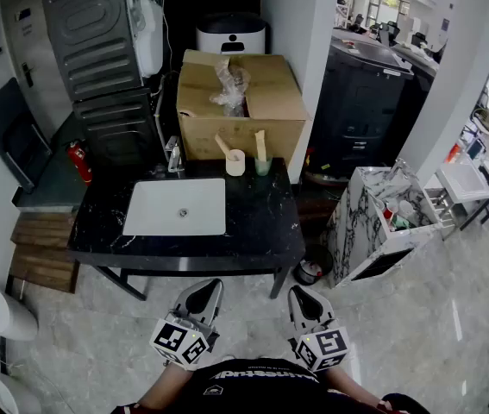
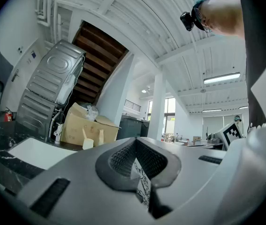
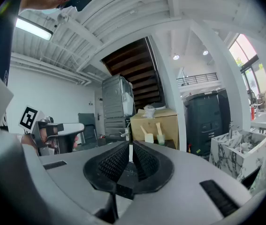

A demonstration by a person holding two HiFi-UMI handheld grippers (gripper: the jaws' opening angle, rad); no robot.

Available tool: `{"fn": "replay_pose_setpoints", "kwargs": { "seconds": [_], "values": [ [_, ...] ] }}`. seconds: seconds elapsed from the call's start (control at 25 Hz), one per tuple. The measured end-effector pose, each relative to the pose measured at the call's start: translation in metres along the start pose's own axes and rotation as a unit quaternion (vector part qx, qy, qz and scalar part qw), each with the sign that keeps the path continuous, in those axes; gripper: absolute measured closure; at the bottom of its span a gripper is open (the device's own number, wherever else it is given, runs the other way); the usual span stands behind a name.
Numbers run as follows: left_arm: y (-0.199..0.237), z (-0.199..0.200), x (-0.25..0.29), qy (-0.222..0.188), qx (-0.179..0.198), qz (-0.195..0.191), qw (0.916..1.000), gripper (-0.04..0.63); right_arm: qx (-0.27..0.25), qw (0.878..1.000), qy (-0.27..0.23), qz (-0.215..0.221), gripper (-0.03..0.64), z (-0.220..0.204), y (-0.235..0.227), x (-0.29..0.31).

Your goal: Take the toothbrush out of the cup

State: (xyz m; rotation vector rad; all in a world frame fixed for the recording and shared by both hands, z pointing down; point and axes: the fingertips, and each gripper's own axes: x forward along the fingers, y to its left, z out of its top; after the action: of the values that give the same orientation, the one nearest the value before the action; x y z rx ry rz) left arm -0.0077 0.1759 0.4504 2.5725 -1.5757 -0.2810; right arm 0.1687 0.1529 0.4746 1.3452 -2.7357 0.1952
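Both tongs hang at the bottom centre of the head view: the left tongs (image 1: pixel 210 288) are pinched tight on nothing, the right tongs (image 1: pixel 300 291) are closed and empty too, and both are well short of the counter (image 1: pixel 261 222). Up at the counter's far edge, mid-frame, the toothbrush (image 1: pixel 222 145) leans out of the white cup (image 1: pixel 235 163), right of the tap (image 1: pixel 173 155) and in front of the box (image 1: pixel 227 102). Just beside it on the right stands a green cup (image 1: pixel 262 167) with a second brush (image 1: pixel 260 145).

You are viewing: black marbled countertop (image 1: pixel 257 222); white sink (image 1: pixel 153 218); brown box (image 1: pixel 270 102); cream cup (image 1: pixel 235 164); green cup (image 1: pixel 263 167); red extinguisher (image 1: pixel 79 162); grey left gripper (image 1: pixel 209 286), right gripper (image 1: pixel 301 292), black-white square markers.
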Motion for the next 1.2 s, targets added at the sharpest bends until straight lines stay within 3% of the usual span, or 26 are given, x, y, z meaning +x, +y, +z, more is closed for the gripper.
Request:
{"fn": "replay_pose_setpoints", "kwargs": {
  "seconds": [1.2],
  "values": [
    [0.033,0.004,-0.025,-0.003,-0.002,-0.013,0.9999,0.581,0.012,1.0,-0.016,-0.011,0.578,0.001,0.04,0.015]
  ]
}}
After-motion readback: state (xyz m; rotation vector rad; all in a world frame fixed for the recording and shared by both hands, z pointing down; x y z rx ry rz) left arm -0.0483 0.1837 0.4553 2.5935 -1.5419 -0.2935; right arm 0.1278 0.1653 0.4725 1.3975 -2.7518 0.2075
